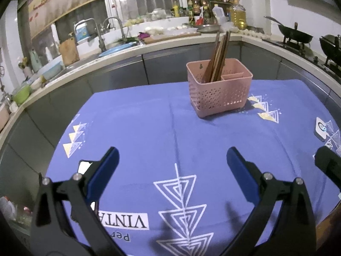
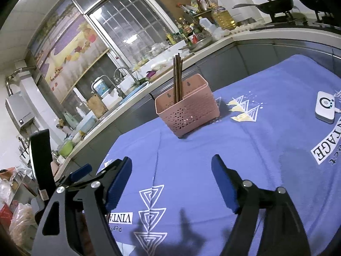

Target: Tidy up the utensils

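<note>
One pink perforated basket (image 1: pixel 219 89) stands upright on the blue cloth (image 1: pixel 138 123) covering the worktop, in the upper middle of both views. It has two compartments: the larger holds a bundle of brown chopsticks (image 1: pixel 218 57), leaning and rising above the rim; their exact number cannot be told. The smaller compartment looks empty. One white device (image 2: pixel 325 107) lies on the cloth at the right edge. The left gripper (image 1: pixel 172 162) has its two blue fingers spread wide, nothing between them. The right gripper (image 2: pixel 171 170) likewise has its fingers spread, holding nothing.
</note>
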A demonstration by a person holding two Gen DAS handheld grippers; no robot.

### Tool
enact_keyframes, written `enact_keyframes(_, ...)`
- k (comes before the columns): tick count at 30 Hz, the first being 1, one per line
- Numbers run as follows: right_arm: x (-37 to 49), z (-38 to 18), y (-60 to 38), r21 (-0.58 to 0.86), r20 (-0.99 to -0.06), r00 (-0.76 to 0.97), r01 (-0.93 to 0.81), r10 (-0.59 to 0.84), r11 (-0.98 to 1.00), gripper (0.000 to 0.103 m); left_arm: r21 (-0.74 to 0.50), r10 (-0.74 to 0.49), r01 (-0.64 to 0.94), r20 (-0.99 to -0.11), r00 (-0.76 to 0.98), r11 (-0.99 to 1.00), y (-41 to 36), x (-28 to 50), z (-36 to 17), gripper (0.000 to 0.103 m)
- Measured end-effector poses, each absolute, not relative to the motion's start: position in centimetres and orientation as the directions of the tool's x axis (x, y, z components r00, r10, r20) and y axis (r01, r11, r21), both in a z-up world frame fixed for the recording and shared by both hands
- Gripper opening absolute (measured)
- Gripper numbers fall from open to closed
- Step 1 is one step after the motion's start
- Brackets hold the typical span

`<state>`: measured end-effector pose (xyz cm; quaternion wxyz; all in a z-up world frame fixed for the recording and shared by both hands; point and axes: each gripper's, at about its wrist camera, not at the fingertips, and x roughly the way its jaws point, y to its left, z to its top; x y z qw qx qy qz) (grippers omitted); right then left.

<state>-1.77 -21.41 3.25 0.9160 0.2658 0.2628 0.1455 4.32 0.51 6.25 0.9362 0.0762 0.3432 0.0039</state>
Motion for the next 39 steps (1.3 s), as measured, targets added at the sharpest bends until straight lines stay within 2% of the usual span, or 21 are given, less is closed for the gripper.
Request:
enact_keyframes(2, -1.9, 3.3, -21.3, 0.559, -0.41, 0.823, -0.114, 0.393, 0.822, 0.088, 0.153, 0.077, 0.032, -0.651, 0.755, 0.988, 0.4, 4.5, 6.1, 0.097)
enact_keyframes(8, -2.1, 3.4, -20.6, 0.527, -0.418, 0.83, -0.108, 0.368, 0.843, 0.096, 0.152, 0.092, 0.011, -0.654, 0.751, 0.988, 0.5, 4.6, 6.0, 0.097)
enact_keyframes(27, -2.1, 4.0, -20.1, 0.52, -0.398, 0.831, -0.146, 0.39, 0.841, 0.096, 0.234, 0.147, -0.005, -0.591, 0.793, 0.972, 0.0, 3.9, 7.2, 0.097)
enact_keyframes(39, -2.0, 4.0, -20.0, 0.514, -0.399, 0.83, -0.149, 0.39, 0.844, 0.096, 0.167, 0.088, 0.042, -0.696, 0.713, 0.985, 0.5, 5.1, 6.2, 0.097)
